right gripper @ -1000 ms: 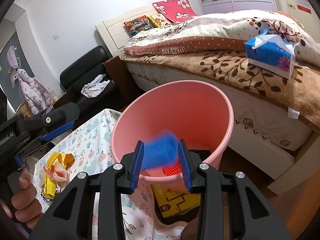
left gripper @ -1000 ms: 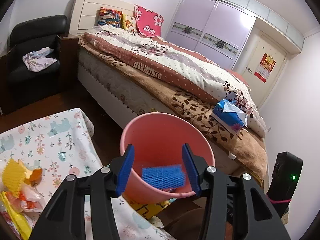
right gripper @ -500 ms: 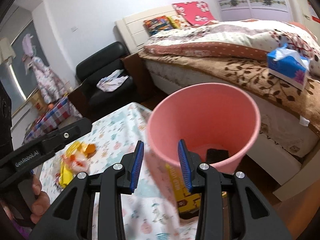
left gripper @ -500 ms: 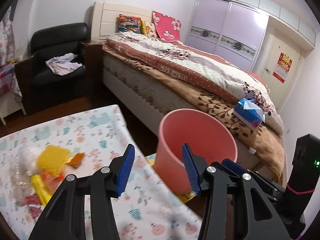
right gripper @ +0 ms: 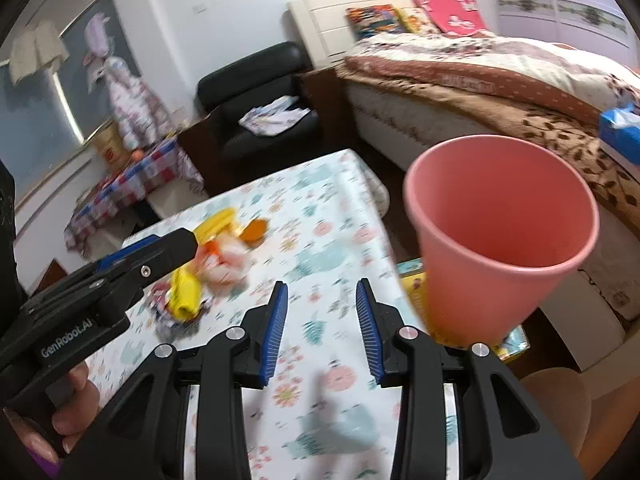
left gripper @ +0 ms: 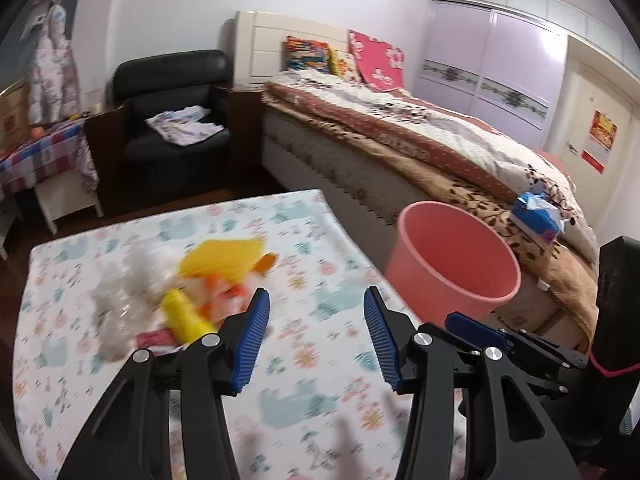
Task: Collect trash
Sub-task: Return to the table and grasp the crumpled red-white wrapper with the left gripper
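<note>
A blurred pile of trash (left gripper: 200, 280) lies on the left of the patterned table (left gripper: 320, 380): yellow, white and orange wrappers. My left gripper (left gripper: 316, 300) hovers open over the table just right of the pile, with nothing between its fingers. The pink bucket (left gripper: 452, 264) stands off the table's right edge, its inside hidden. In the right wrist view the trash pile (right gripper: 208, 264) is ahead to the left and the bucket (right gripper: 500, 232) close on the right. My right gripper (right gripper: 321, 292) is open and empty above the table. The left gripper (right gripper: 176, 246) reaches in from the left, near the pile.
A bed (left gripper: 400, 140) with a blue tissue box (left gripper: 536, 216) runs behind the bucket. A black armchair (left gripper: 172, 92) with clothes stands at the back. A yellow box (right gripper: 412, 284) lies on the floor under the bucket. A hand (right gripper: 68, 400) holds the left gripper.
Both grippers have swung left, away from the bucket and over the table toward the trash pile. The blue piece seen at the right gripper over the bucket is gone from its jaws.
</note>
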